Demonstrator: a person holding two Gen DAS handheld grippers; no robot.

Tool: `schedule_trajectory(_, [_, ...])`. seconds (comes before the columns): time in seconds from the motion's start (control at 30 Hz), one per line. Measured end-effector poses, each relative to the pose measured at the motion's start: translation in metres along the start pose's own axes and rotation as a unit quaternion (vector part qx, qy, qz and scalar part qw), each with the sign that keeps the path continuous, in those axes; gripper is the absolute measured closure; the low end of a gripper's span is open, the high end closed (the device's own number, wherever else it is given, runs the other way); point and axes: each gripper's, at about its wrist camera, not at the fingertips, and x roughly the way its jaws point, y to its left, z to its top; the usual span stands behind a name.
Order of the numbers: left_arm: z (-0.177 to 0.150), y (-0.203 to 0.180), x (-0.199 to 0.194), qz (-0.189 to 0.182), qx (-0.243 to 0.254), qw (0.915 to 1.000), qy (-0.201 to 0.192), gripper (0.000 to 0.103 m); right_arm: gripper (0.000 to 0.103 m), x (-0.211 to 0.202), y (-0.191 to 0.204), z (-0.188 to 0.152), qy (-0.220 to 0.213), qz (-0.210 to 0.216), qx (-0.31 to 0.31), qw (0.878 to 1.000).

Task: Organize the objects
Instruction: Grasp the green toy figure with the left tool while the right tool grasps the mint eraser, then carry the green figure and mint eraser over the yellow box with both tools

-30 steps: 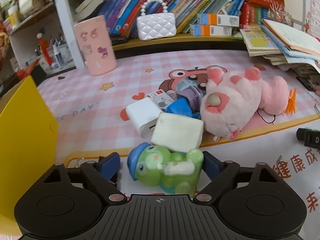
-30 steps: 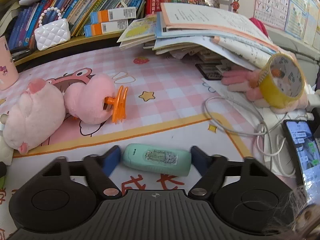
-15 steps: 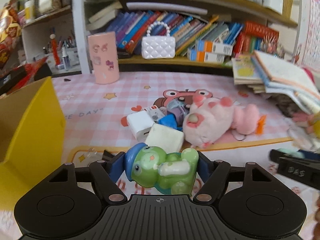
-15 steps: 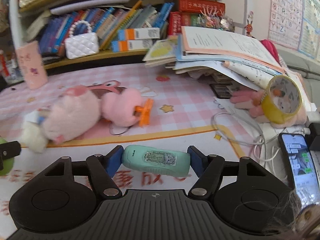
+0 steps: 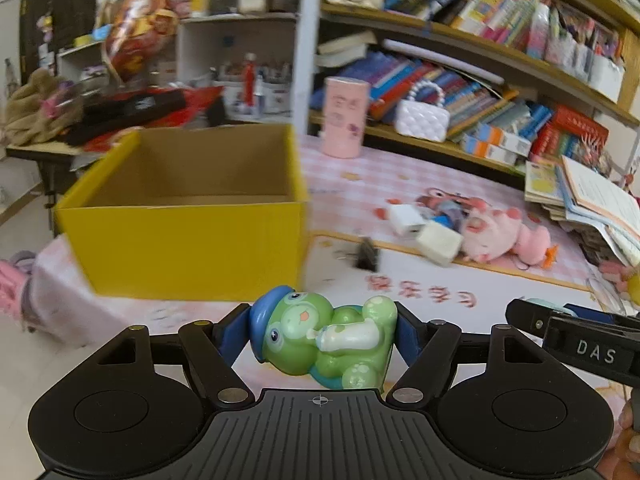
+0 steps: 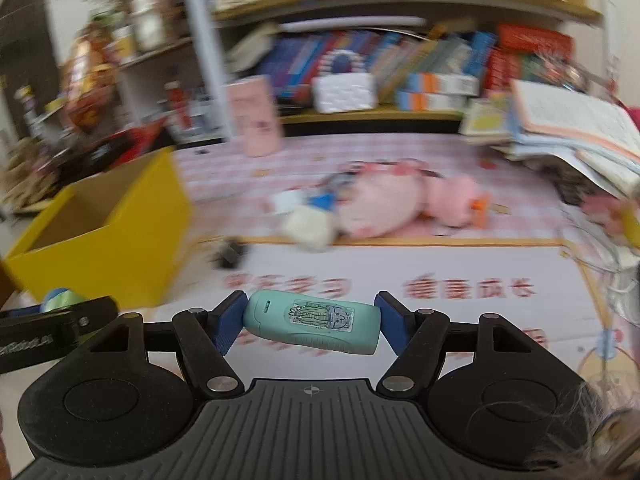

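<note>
The left gripper (image 5: 322, 334) is clamped on a green frog figure (image 5: 324, 340) with a blue cap, which lies on its side between the blue pads, held clear above the table. The right gripper (image 6: 310, 322) grips a mint-green oblong case (image 6: 312, 322) with a cactus sticker, pinched end to end between its pads and tilted slightly down to the right. Ahead and to the left of both stands an open yellow cardboard box (image 5: 192, 248) on the pink checked table mat (image 5: 440, 184); the brown inner walls show, but its floor is hidden behind the near wall, so what it holds cannot be told. Right of the box, near its corner, sits a small dark object (image 5: 367, 255), too blurred to name. Farther right lie two white charger blocks (image 5: 438, 240) touching each other, just beside a pink plush toy (image 5: 504, 234) on its side. A pink cylindrical holder (image 5: 344, 116) stands at the back of the mat, near a white quilted purse (image 5: 422, 118) on the lower bookshelf. A stack of open books (image 5: 592, 204) fills the right edge.
</note>
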Motion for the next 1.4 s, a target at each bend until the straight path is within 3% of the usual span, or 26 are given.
schedule_trajectory(0.4, [-0.028, 0.104, -0.055, 0.026, 0.007, 0.9996, 0.003, 0.030, 0.036, -0.026, 0.130, -0.054, 0.053, 0.021, -0.038, 0.998])
schedule_trajectory(0.8, [-0.032, 0.174, -0.069, 0.007, 0.014, 0.9999, -0.007, 0.030, 0.036, -0.021, 0.206, -0.076, 0.065, 0.011, -0.042, 0.997])
schedule_trajectory(1.03, [-0.011, 0.193, -0.069, -0.015, -0.004, 0.9991, -0.040, 0.030, 0.036, -0.021, 0.229, -0.053, 0.031, 0.009, -0.066, 0.997])
schedule_trajectory(1.3, [0.055, 0.192, -0.047, -0.043, -0.014, 0.9954, -0.085, 0.030, 0.036, 0.007, 0.230, 0.014, -0.039, 0.016, -0.091, 0.995])
schedule_trajectory(1.4, [0.083, 0.191, -0.022, -0.051, -0.020, 0.9943, -0.091, 0.029, 0.036, 0.032, 0.229, 0.042, -0.064, 0.028, -0.120, 0.990])
